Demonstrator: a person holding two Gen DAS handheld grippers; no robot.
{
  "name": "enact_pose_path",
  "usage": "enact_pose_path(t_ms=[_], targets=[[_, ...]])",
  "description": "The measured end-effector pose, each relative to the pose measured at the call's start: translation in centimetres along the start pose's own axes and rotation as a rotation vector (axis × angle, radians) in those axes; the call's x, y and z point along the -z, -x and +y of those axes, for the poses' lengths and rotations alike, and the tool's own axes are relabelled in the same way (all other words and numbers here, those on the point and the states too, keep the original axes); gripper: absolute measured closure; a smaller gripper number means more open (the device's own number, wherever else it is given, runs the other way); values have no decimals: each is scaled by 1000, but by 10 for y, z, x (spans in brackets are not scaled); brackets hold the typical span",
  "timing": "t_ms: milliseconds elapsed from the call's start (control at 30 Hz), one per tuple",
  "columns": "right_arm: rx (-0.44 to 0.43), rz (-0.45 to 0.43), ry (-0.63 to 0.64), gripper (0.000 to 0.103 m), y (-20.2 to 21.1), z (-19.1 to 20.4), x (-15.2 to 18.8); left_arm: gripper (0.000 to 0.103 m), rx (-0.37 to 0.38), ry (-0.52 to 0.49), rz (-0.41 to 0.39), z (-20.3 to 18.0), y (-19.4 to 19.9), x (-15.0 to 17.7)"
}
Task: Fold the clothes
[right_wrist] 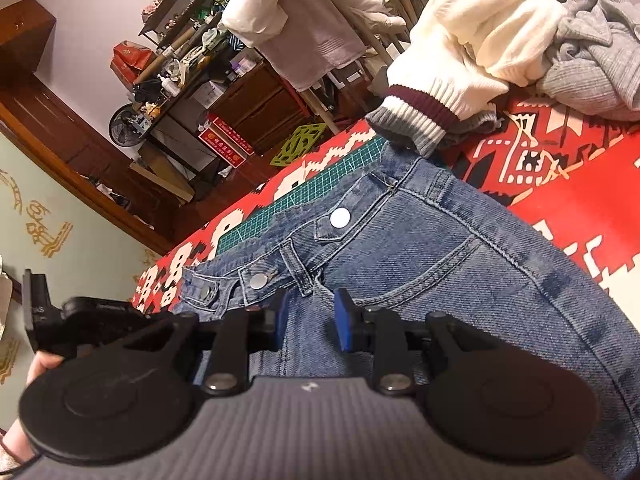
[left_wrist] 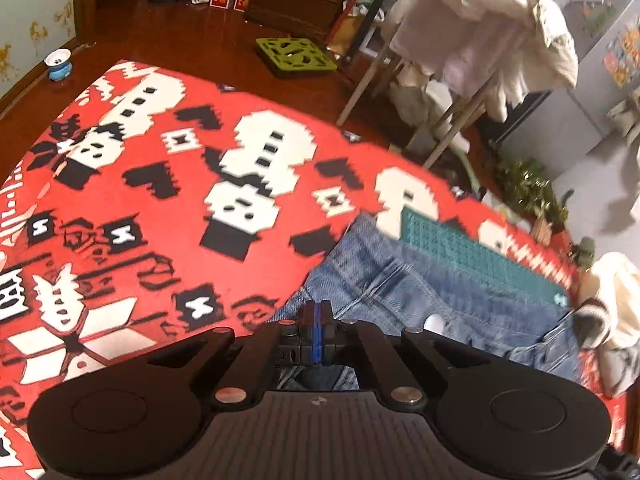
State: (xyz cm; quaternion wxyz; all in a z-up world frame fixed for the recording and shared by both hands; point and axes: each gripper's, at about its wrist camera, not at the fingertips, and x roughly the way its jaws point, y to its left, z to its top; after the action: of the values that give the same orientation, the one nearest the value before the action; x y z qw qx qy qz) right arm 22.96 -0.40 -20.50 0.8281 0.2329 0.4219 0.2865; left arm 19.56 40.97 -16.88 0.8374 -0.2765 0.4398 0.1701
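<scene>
red patterned cloth (left_wrist: 168, 208) covers the table, giving one big flat work surface; most of its left side is bare in the left wrist view, likely room to lay the fold out. jeans (right_wrist: 420, 248) lie spread on that cloth at the near right, waistband and white button (right_wrist: 339, 217) pointing to the far side, so the legs run back toward the person. part of the waist rests on a green cutting mat (right_wrist: 320, 184), which sits on the cloth under the far edge of the denim. cream sweater (right_wrist: 472, 40) with a maroon-striped cuff and a grey knit (right_wrist: 596, 60) are heaped at the far right, cuff touching the waistband; probably waiting their turn. left tongs (left_wrist: 319, 322) are pressed together with blue pads meeting, seemingly pinching a denim edge at the jeans' left side, though the cloth between the pads is barely visible, so it's a judgement. right tongs (right_wrist: 310, 320) stand spread apart just over the denim below the waistband, gripping nothing, placed to take a second hold. fold not yet made.
</scene>
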Motion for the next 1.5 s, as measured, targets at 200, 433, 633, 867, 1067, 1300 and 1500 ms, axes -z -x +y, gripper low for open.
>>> enact_pose_path(t_ms=[200,433,633,867,1067,1300,1500], targets=[[-1,-3,-7,74,1,-1,-1,102,-20,6,-32,-3,-6,-5],[-10,2,-23,74,-2,-3,-1,103,-46,24,-31,-4,-1,-15],[-21,4,-26,74,-2,-1,-1,103,33,28,55,19,15,-6],[-20,4,-20,74,-2,2,-1,102,-6,13,97,40,25,22],[-22,11,-23,74,-3,1,0,102,-25,11,99,55,41,36],[-26,8,-34,73,-1,-1,0,100,-55,-17,113,66,58,55],[-26,10,-42,73,-1,-2,0,100,-72,18,125,86,72,66]])
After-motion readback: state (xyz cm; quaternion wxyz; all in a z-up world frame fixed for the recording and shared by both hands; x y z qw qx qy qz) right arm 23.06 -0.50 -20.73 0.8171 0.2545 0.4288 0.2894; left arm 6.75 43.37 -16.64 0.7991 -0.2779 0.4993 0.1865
